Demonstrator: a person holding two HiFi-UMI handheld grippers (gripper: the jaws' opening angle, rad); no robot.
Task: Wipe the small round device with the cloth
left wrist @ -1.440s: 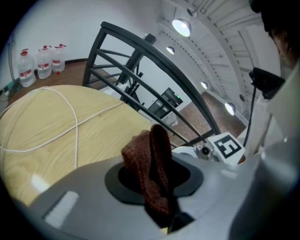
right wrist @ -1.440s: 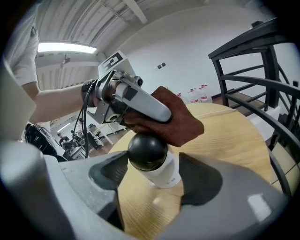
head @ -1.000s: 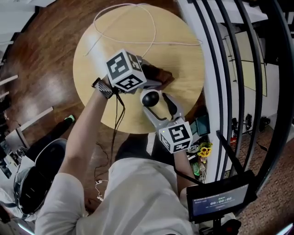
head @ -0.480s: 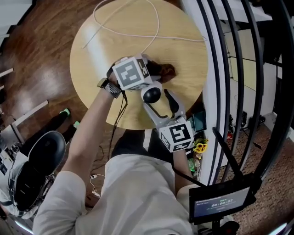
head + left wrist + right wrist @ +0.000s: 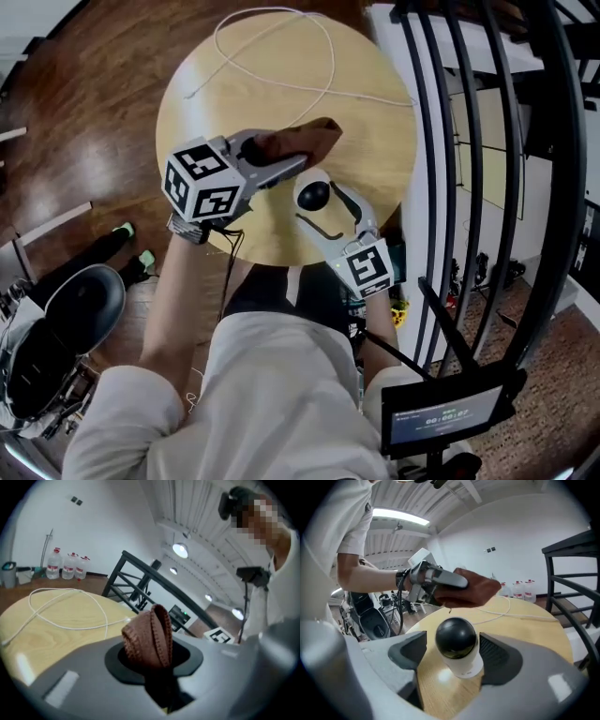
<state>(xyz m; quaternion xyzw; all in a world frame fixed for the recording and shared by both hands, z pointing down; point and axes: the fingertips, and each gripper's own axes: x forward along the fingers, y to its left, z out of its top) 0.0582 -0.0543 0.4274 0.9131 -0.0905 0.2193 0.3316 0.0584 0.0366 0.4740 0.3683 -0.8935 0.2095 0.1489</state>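
The small round device (image 5: 313, 195), a white body with a black dome, sits tilted between the jaws of my right gripper (image 5: 315, 199), which is shut on it over the near side of the round wooden table (image 5: 375, 141). In the right gripper view the device (image 5: 457, 644) fills the gap of the right gripper (image 5: 457, 657). My left gripper (image 5: 298, 161) is shut on a bunched brown cloth (image 5: 305, 139), just beyond the device and apart from it. The cloth (image 5: 147, 637) sticks up out of the left gripper (image 5: 152, 662). From the right gripper view, the cloth (image 5: 476, 590) hangs above the dome.
A white cable (image 5: 281, 84) loops over the far half of the table. Black railing bars (image 5: 450, 141) run close along the table's right edge. A small screen (image 5: 441, 417) stands lower right and a black chair (image 5: 56, 337) lower left. Water bottles (image 5: 68, 566) stand by the far wall.
My left gripper has swung left and turned, and the cloth has come off the device's dome to just beyond it. The right gripper has kept hold of the device, hardly moving.
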